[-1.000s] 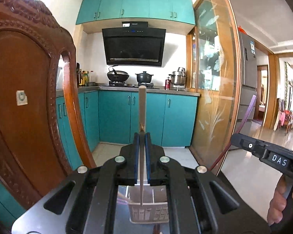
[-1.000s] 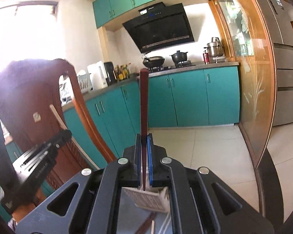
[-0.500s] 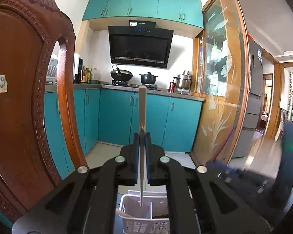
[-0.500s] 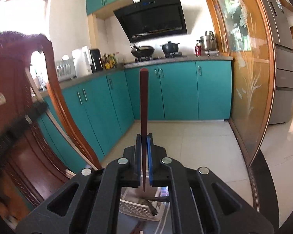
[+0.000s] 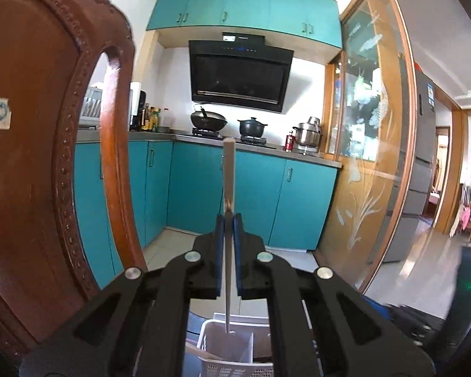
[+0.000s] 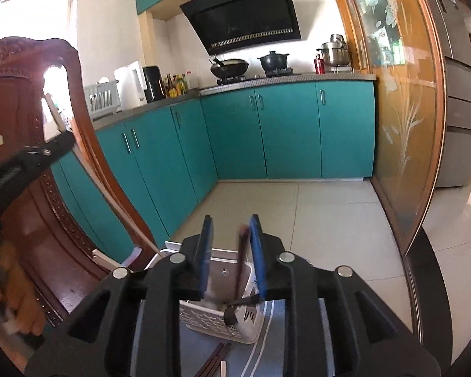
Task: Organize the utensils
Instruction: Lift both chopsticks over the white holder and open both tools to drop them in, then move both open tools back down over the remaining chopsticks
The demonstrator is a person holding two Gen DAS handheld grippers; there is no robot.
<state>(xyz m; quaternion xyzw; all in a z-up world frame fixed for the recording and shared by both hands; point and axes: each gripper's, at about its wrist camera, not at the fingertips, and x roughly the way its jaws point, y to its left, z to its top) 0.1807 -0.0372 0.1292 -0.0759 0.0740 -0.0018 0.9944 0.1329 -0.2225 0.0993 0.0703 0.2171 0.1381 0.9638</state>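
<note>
My left gripper [image 5: 229, 220] is shut on a pale chopstick [image 5: 229, 176] held upright, its lower tip just above the white utensil basket [image 5: 216, 342]. My right gripper [image 6: 230, 223] is open, and a dark red-brown chopstick [image 6: 242, 260] drops blurred between its pads into the white basket [image 6: 232, 323]. Dark utensils lie in that basket. In the right wrist view the left gripper [image 6: 31, 160] holds the pale chopstick [image 6: 122, 213] slanting down toward the basket.
A carved wooden chair back [image 5: 47, 144] stands close on the left. More chopsticks [image 6: 215, 363] lie on a blue striped mat [image 6: 267, 339] in front of the basket. Teal kitchen cabinets [image 6: 267, 132] and a tiled floor lie beyond.
My right gripper has opened and let go of the dark chopstick, which falls into the basket. My left gripper has moved closer over the basket, still holding the pale chopstick.
</note>
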